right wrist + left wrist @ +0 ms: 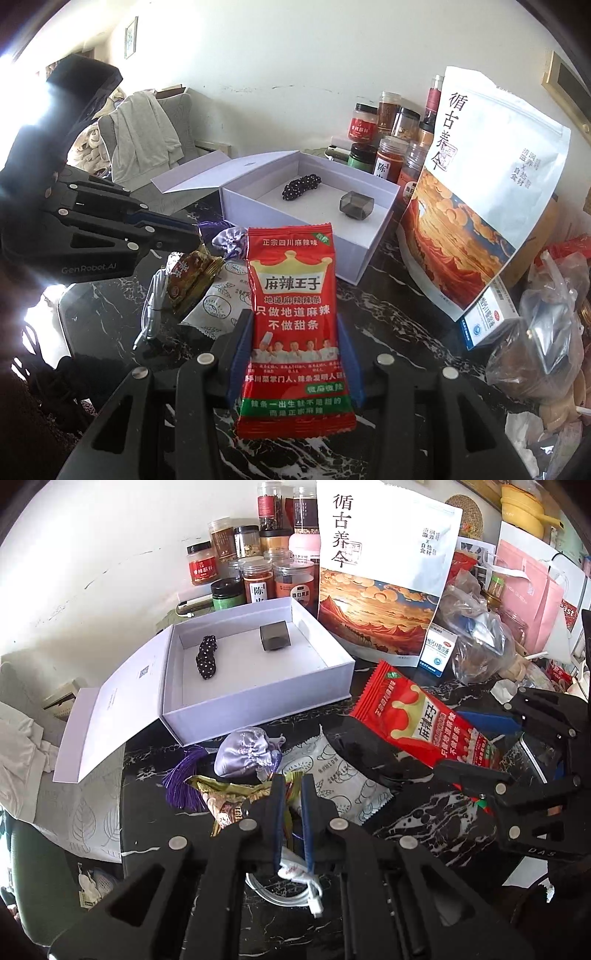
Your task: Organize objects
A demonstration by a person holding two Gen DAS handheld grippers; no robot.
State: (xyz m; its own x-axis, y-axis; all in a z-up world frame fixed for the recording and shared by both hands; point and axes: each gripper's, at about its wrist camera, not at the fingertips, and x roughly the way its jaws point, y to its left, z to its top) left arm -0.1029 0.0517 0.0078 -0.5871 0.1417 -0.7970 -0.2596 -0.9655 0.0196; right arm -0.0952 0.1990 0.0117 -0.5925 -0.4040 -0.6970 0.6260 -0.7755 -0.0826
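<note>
An open white box (pixel 258 686) (pixel 373 240) on the dark marble table holds a black dotted pouch (pixel 207 656) (pixel 301 186) and a small grey cube (pixel 274 637) (pixel 356 204). My right gripper (pixel 293 325) (pixel 476 771) is shut on a red snack packet (pixel 293 314) (pixel 421 727) and holds it above the table, in front of the box. My left gripper (pixel 293 788) (pixel 192 236) is shut on a gold-wrapped snack (pixel 229 797) (pixel 188 277). A lilac satin pouch (pixel 245 751) (pixel 229 238) with a purple tassel and a white patterned sachet (pixel 343 775) (pixel 214 302) lie beside it.
Spice jars (pixel 258 572) (pixel 391 147) stand behind the box. A large white illustrated bag (pixel 384 572) (pixel 487 192) leans at the right, with a small medicine box (pixel 437 651) and plastic bags (pixel 546 332). A white cable (pixel 295 890) (pixel 151 306) lies near the table's front edge.
</note>
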